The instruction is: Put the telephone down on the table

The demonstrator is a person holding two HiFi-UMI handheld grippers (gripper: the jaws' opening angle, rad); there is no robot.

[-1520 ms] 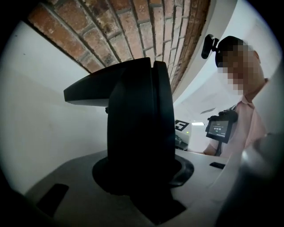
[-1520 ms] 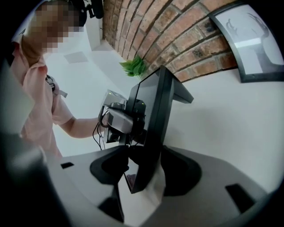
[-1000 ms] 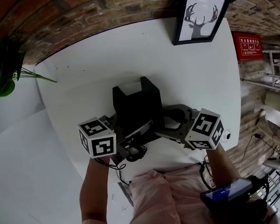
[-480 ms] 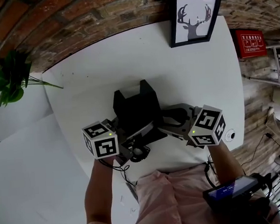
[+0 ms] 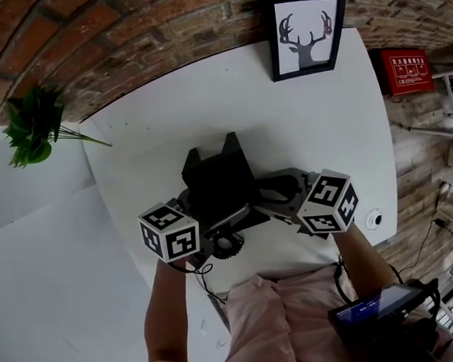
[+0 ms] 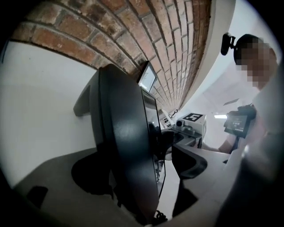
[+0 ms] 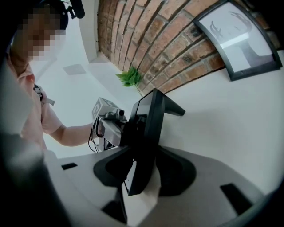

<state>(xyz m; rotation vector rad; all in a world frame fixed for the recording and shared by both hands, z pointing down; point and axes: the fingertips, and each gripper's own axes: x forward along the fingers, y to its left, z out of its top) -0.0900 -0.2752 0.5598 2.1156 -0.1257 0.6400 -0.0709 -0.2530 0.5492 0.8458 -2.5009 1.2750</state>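
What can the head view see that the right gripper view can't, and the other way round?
Only the head view shows the red sign on the brick wall. Only the right gripper view shows the jaws of the right gripper, which have just been closing, pressing both sides of the telephone. Both show the telephone, the deer picture, the plant and the white table.

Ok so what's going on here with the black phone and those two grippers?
A person holds a gripper in each hand at a black telephone on the white table. The left gripper has just been opening: its jaws stand wide, the telephone loose between them. The right gripper has just been closing and clamps the telephone's edge. The telephone seems to rest on the table, so the set-down looks nearly done.
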